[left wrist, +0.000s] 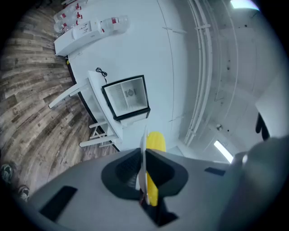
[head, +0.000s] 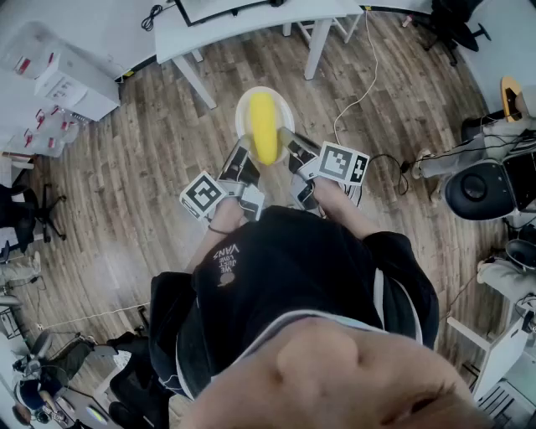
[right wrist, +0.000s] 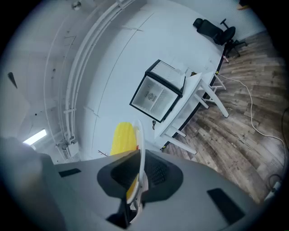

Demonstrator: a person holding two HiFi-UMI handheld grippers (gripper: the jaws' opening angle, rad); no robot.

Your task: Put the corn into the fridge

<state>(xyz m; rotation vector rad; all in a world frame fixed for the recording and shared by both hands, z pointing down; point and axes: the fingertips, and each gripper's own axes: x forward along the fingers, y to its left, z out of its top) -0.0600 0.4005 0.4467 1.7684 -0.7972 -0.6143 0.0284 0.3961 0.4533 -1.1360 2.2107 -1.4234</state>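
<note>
A yellow corn cob (head: 263,126) lies on a small white plate (head: 280,106) held in the air over the wooden floor. My left gripper (head: 244,149) is shut on the plate's left rim and my right gripper (head: 289,142) is shut on its right rim. In the left gripper view the plate's edge (left wrist: 144,151) runs between the jaws of the left gripper (left wrist: 144,178), with the corn (left wrist: 156,140) just behind it. The right gripper (right wrist: 137,180) likewise pinches the plate's edge (right wrist: 141,144), with the corn (right wrist: 122,137) to its left. Ahead, a small open fridge (left wrist: 128,96) (right wrist: 158,96) stands on a white table (left wrist: 96,92).
The white table (head: 251,25) stands ahead with its legs on the wood floor. A cable (head: 362,92) trails across the floor on the right. White storage units (head: 63,84) are at the left, an office chair (head: 456,25) at the far right, and dark equipment (head: 481,188) at the right.
</note>
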